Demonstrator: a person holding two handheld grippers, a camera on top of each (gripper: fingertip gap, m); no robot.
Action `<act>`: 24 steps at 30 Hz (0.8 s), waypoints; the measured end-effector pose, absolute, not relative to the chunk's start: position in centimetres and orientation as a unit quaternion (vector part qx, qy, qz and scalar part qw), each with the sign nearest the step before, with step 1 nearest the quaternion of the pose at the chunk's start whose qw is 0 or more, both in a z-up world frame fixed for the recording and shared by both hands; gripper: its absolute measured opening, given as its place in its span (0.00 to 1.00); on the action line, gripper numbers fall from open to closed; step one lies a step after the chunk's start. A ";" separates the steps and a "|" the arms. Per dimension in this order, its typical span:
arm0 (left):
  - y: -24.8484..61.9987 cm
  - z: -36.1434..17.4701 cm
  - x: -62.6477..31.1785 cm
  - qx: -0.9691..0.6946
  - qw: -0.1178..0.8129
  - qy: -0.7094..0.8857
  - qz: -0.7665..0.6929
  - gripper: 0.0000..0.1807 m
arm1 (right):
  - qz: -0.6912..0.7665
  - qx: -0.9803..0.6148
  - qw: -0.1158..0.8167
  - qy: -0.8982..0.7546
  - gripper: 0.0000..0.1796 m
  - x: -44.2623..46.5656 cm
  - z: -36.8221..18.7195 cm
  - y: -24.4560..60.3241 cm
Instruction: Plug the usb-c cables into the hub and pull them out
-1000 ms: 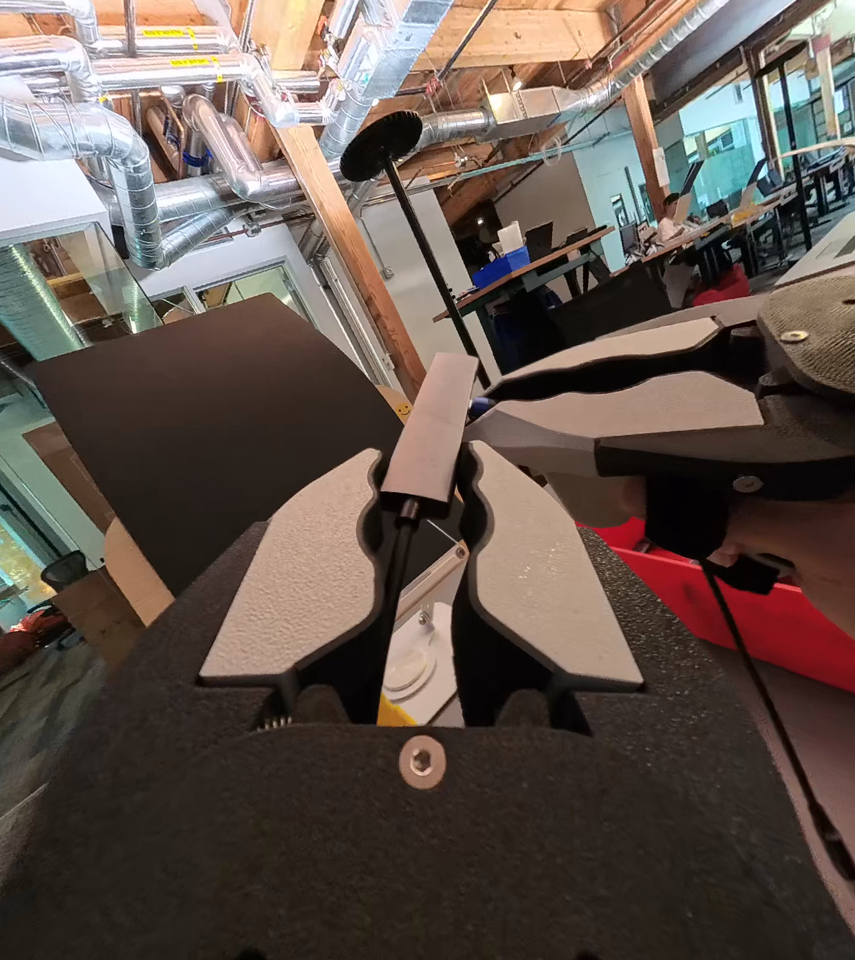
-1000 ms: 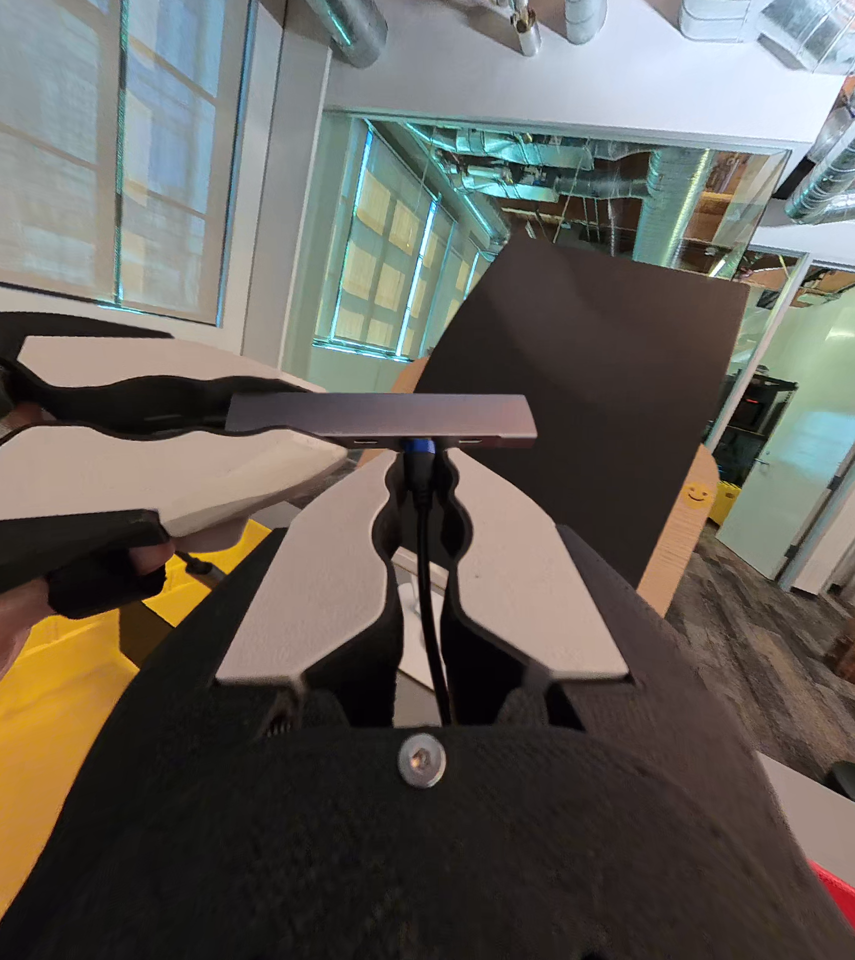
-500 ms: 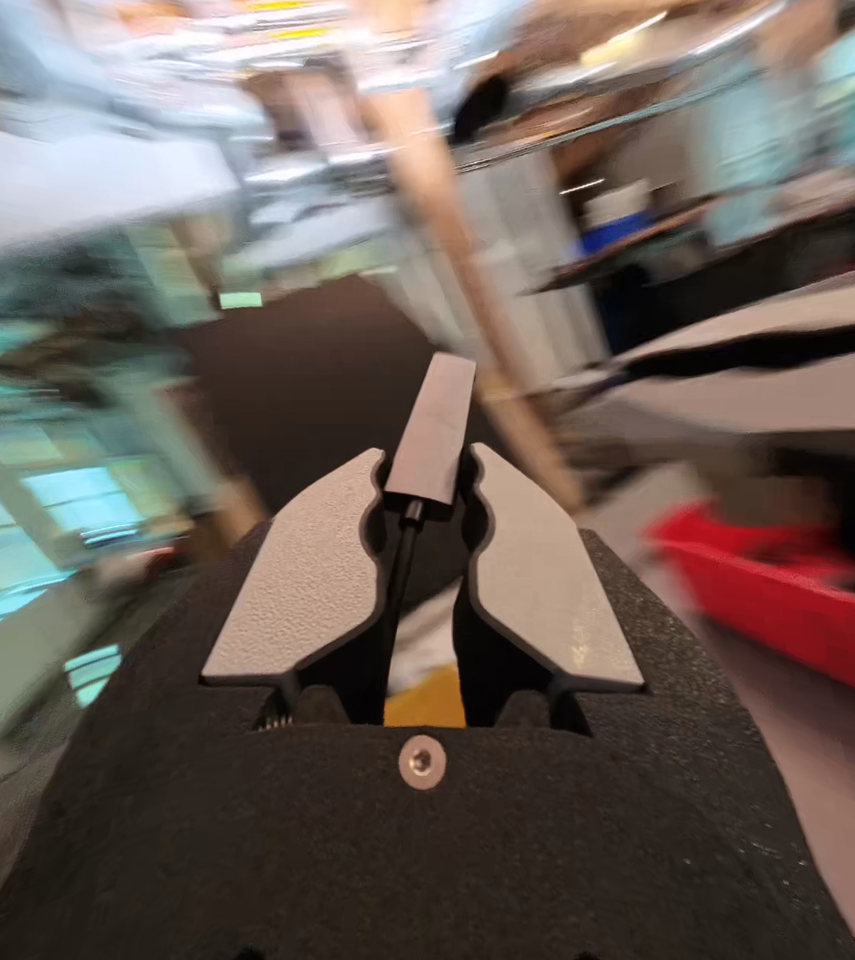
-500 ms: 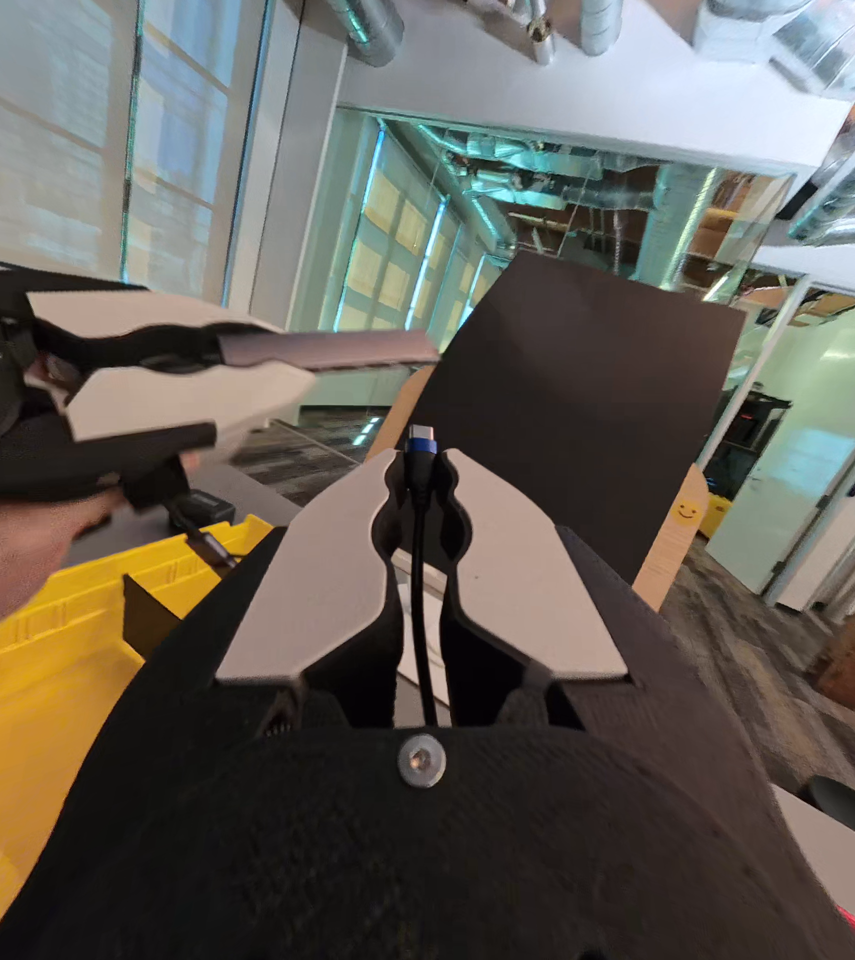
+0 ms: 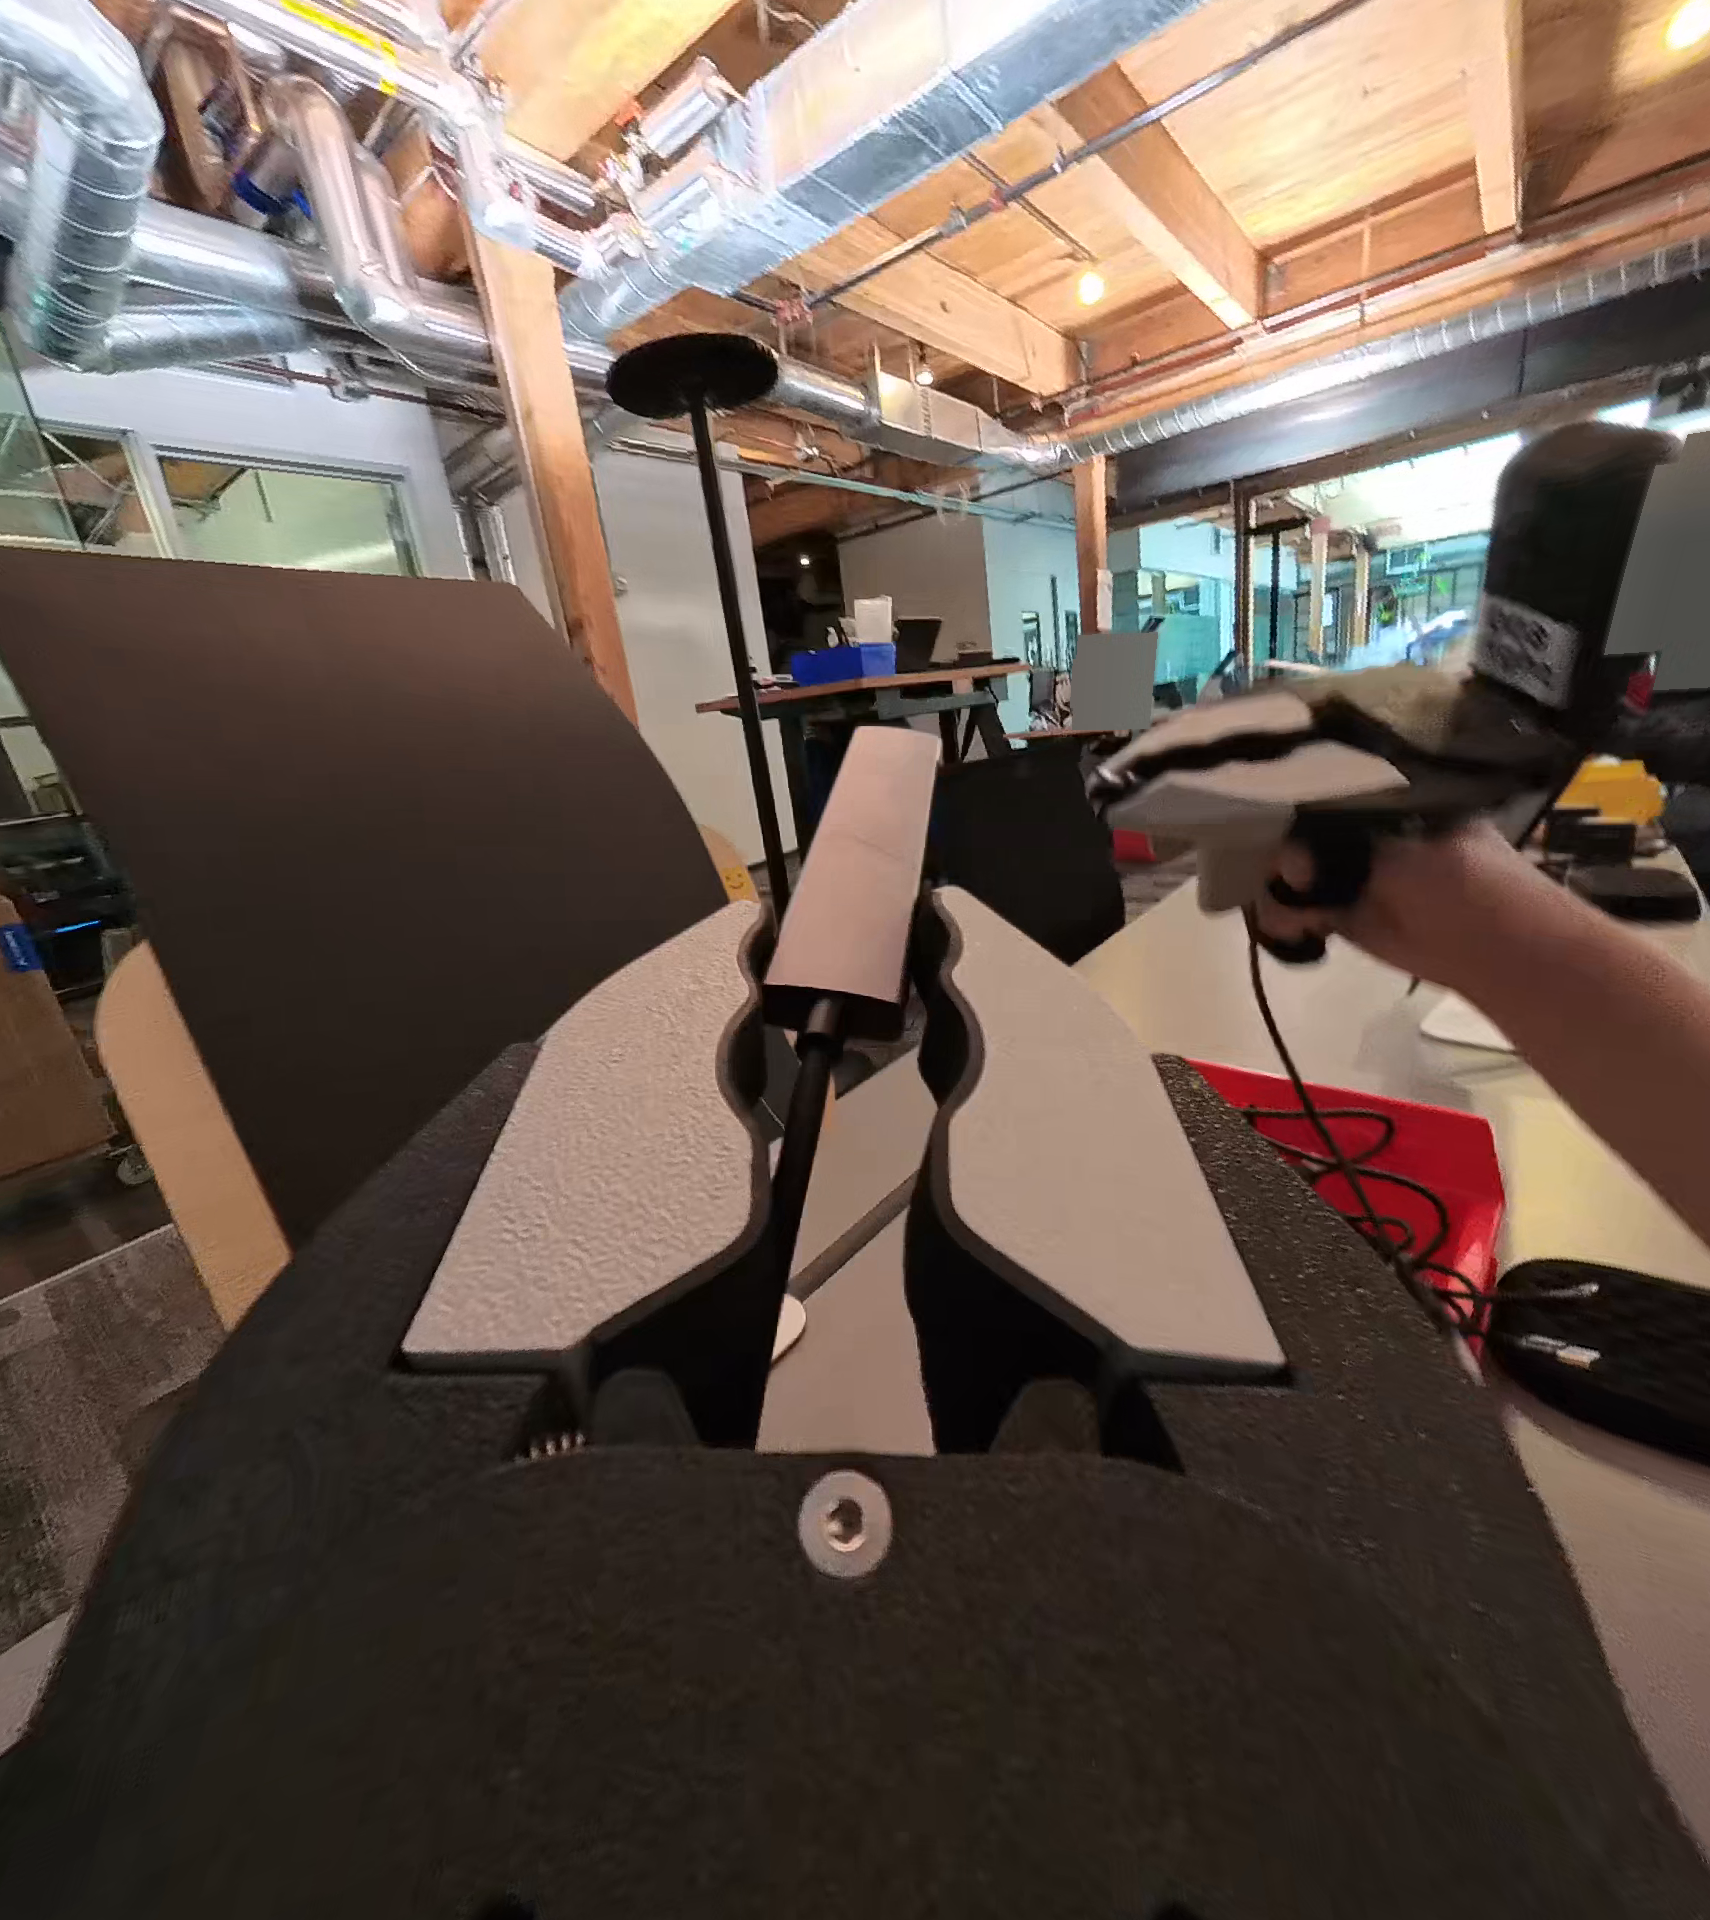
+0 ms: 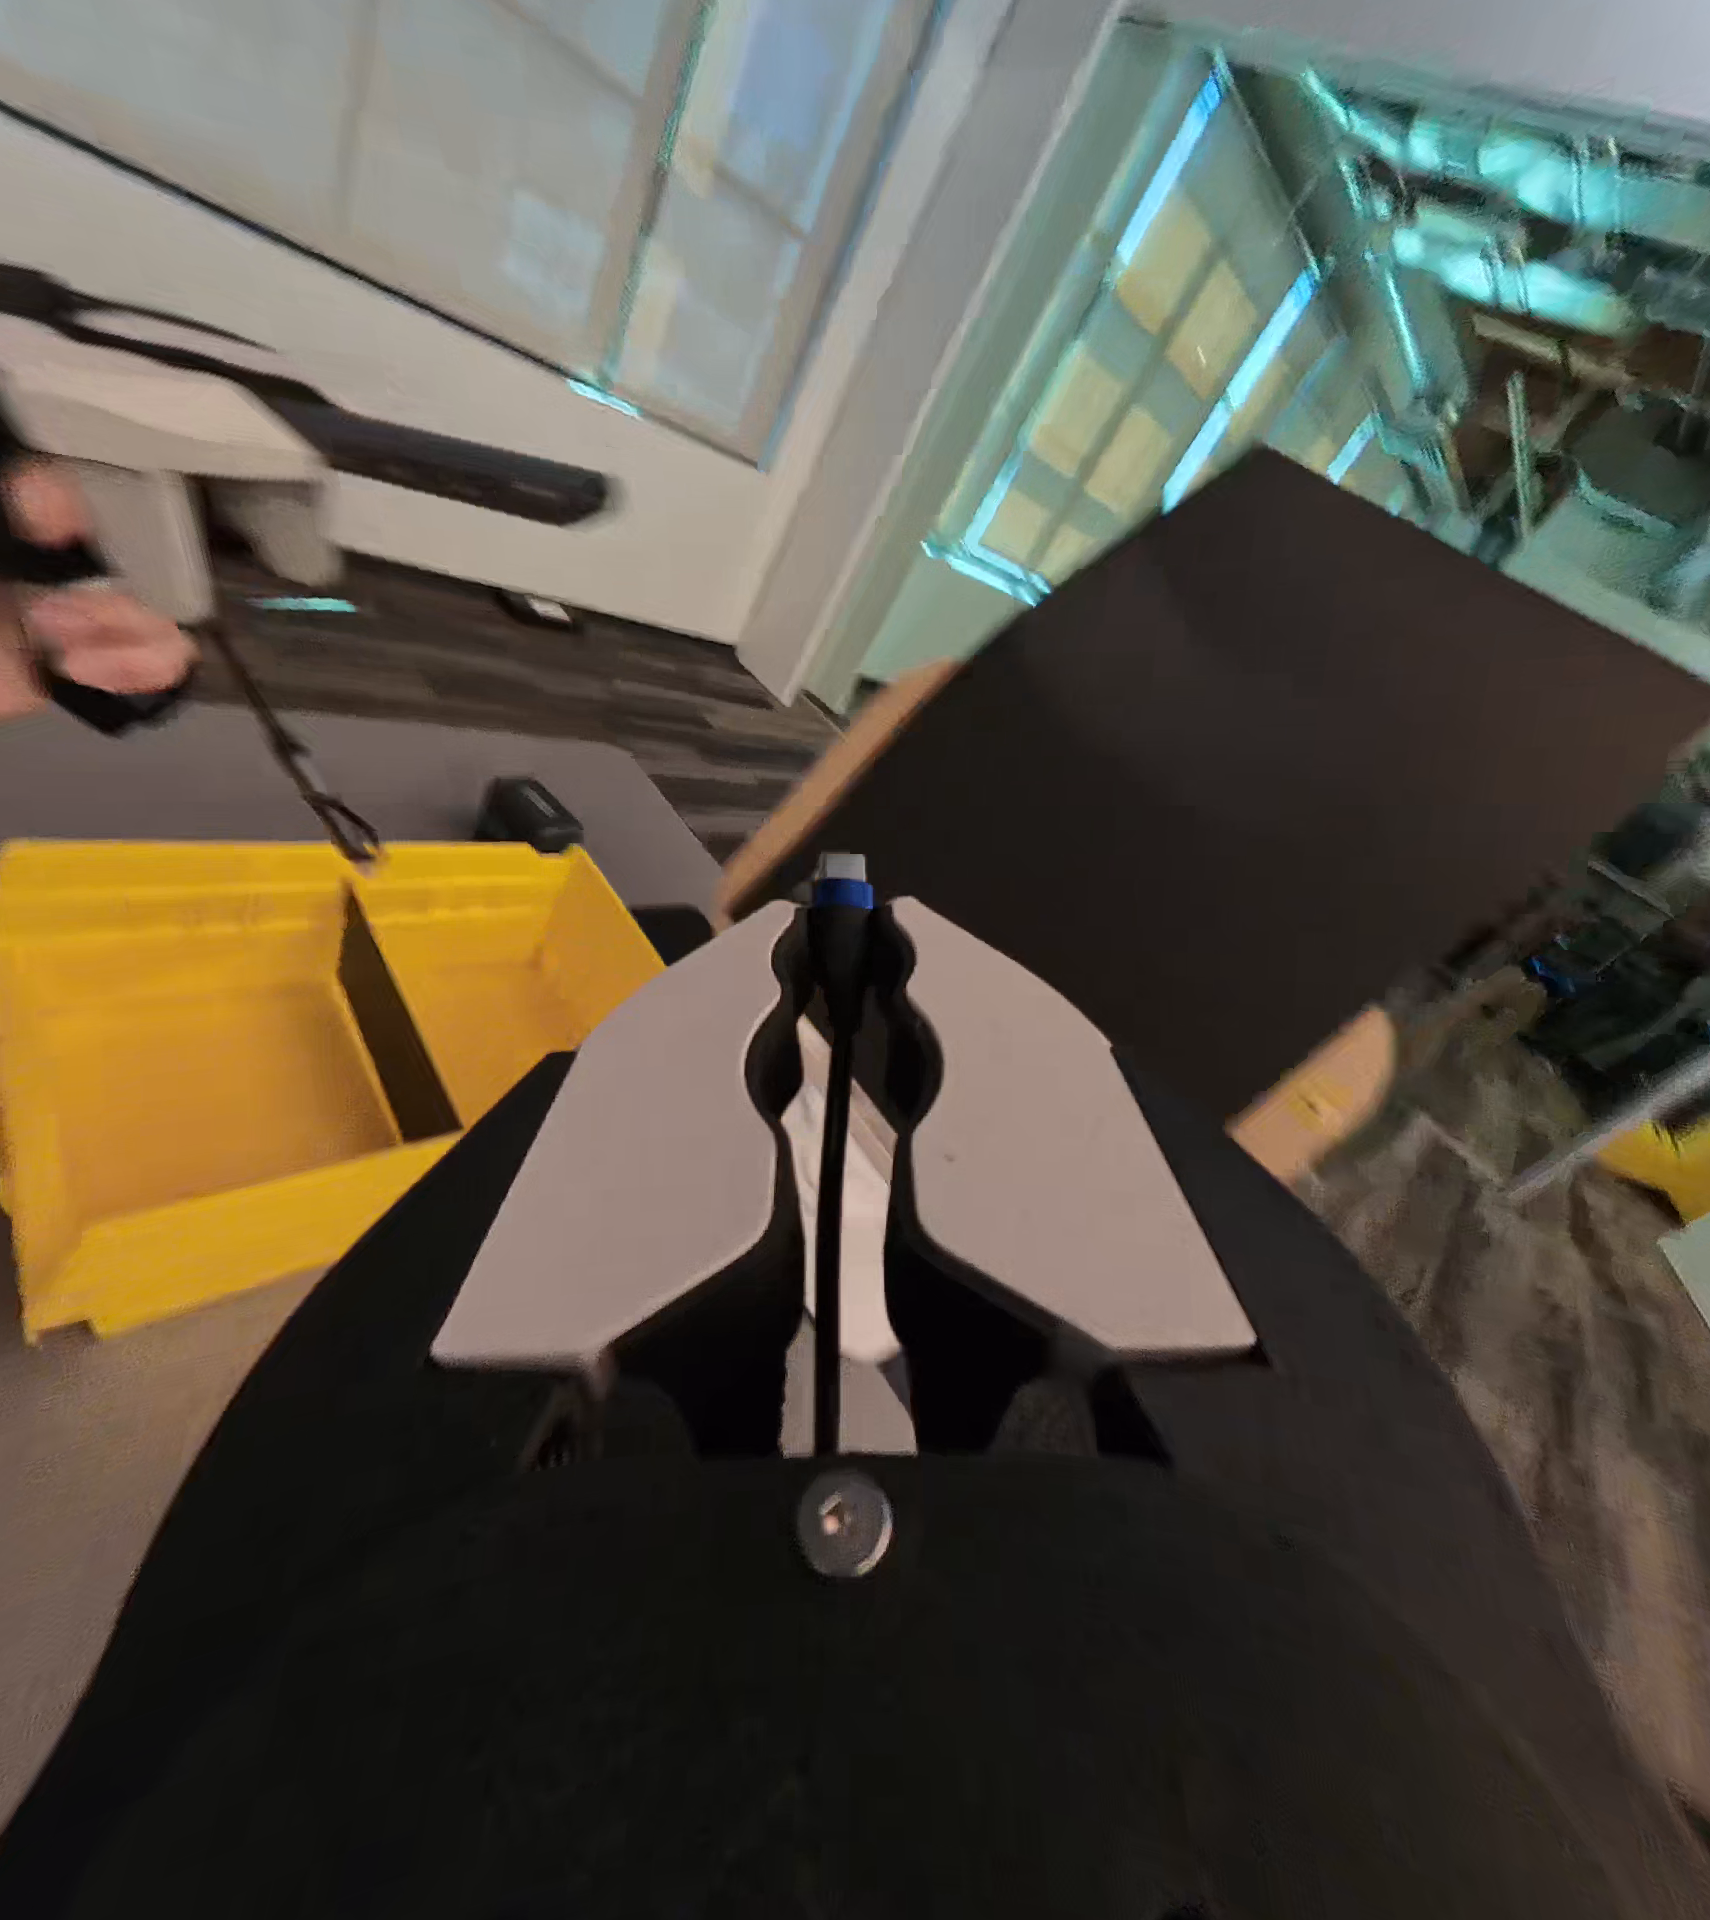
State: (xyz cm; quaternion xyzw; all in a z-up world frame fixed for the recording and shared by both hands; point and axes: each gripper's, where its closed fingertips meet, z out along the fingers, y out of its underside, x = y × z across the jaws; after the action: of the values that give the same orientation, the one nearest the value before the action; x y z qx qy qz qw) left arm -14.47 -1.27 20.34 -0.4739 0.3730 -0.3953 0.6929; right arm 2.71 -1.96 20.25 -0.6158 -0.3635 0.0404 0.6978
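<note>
Out came the cable [image 6: 838, 997] from the hub [image 5: 856, 862].
Left tongs [image 5: 840, 935] squeezed the hub; right tongs [image 6: 840, 920] squeezed the cable.

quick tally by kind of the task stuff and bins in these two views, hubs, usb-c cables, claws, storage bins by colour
hub: 1
usb-c cable: 1
claws: 2, left claw, right claw
yellow bin: 1
red bin: 1
Total: 6
</note>
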 end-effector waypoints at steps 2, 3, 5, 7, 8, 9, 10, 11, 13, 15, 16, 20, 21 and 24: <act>-1.5 20.1 -13.9 -0.475 0.694 0.386 -0.380 0.14 | 0.033 -0.647 0.679 -0.347 0.07 5.8 20.9 -1.7; -1.6 20.0 -13.7 -0.476 0.695 0.391 -0.371 0.14 | 0.027 -0.647 0.678 -0.348 0.07 6.6 21.3 -2.1; -1.7 19.8 -13.3 -0.478 0.696 0.401 -0.356 0.14 | -0.031 -0.655 0.675 -0.337 0.07 8.9 21.6 -2.6; -1.9 19.8 -13.2 -0.475 0.698 0.404 -0.352 0.14 | -0.053 -0.642 0.668 -0.372 0.07 9.4 20.9 -3.5; -2.0 19.8 -13.1 -0.473 0.697 0.405 -0.355 0.14 | -0.055 -0.641 0.656 -0.395 0.07 9.5 19.9 -3.9; -2.1 19.8 -13.0 -0.472 0.695 0.407 -0.358 0.14 | -0.063 -0.652 0.637 -0.407 0.07 10.1 18.4 -4.0; -2.2 19.7 -12.9 -0.472 0.694 0.409 -0.358 0.14 | -0.065 -0.670 0.604 -0.427 0.07 10.7 16.3 -4.2; -2.2 19.7 -12.9 -0.472 0.693 0.411 -0.358 0.14 | -0.067 -0.682 0.571 -0.452 0.07 11.3 14.1 -4.5; -2.3 19.7 -12.9 -0.471 0.693 0.412 -0.358 0.14 | -0.076 -0.695 0.519 -0.491 0.07 13.0 9.8 -5.1; -2.5 19.8 -12.9 -0.468 0.693 0.414 -0.359 0.14 | -0.044 -0.719 0.463 -0.517 0.07 14.3 5.3 -6.1; -2.6 19.9 -12.9 -0.468 0.693 0.414 -0.359 0.14 | -0.023 -0.734 0.434 -0.522 0.07 14.8 3.3 -6.6; -2.6 19.6 -12.6 -0.471 0.690 0.419 -0.357 0.14 | 0.044 -0.753 0.382 -0.534 0.08 14.7 -1.9 -8.1; -2.6 19.5 -12.5 -0.472 0.687 0.421 -0.357 0.14 | 0.069 -0.752 0.371 -0.540 0.08 14.1 -2.7 -8.5; -2.5 19.1 -12.0 -0.476 0.683 0.427 -0.352 0.14 | 0.106 -0.749 0.344 -0.556 0.07 12.3 -4.4 -8.7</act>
State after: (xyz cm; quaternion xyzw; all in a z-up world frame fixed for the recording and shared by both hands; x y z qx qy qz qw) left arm -11.96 -2.50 19.06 -0.4758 0.4274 -0.3520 0.6834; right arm 12.33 -8.72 -4.38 -0.7495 -0.5558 0.1059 0.3436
